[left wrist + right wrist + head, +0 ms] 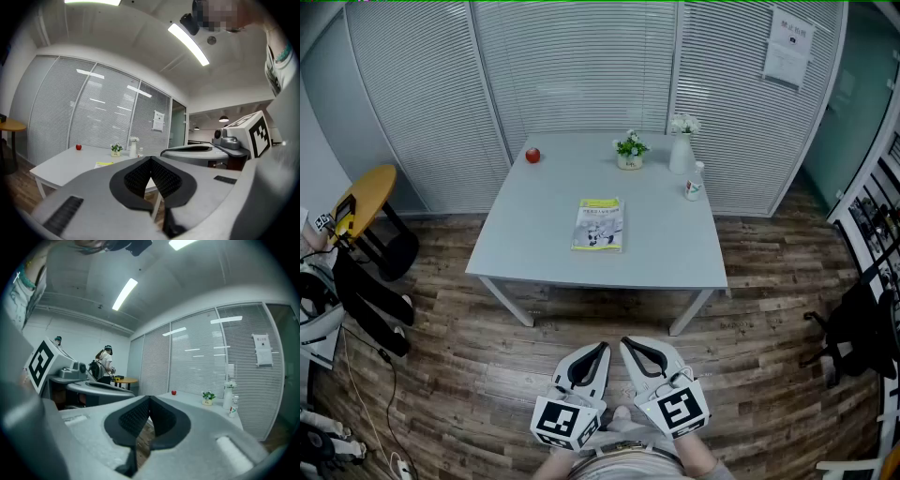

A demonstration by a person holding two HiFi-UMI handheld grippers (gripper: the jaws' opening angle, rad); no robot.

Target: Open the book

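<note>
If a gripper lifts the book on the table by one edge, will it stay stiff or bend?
It would probably bend: the book looks thin, like a soft-cover magazine, and lies flat. It is likely light, so pushing the cover may slide it over the smooth table instead of opening it. Rolling or tipping seems unlikely.

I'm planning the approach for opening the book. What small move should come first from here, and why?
Probably step toward the table, carrying both grippers forward to the book. It lies closed mid-table, while the left gripper and right gripper are shut, empty and well short of the table's near edge.
</note>
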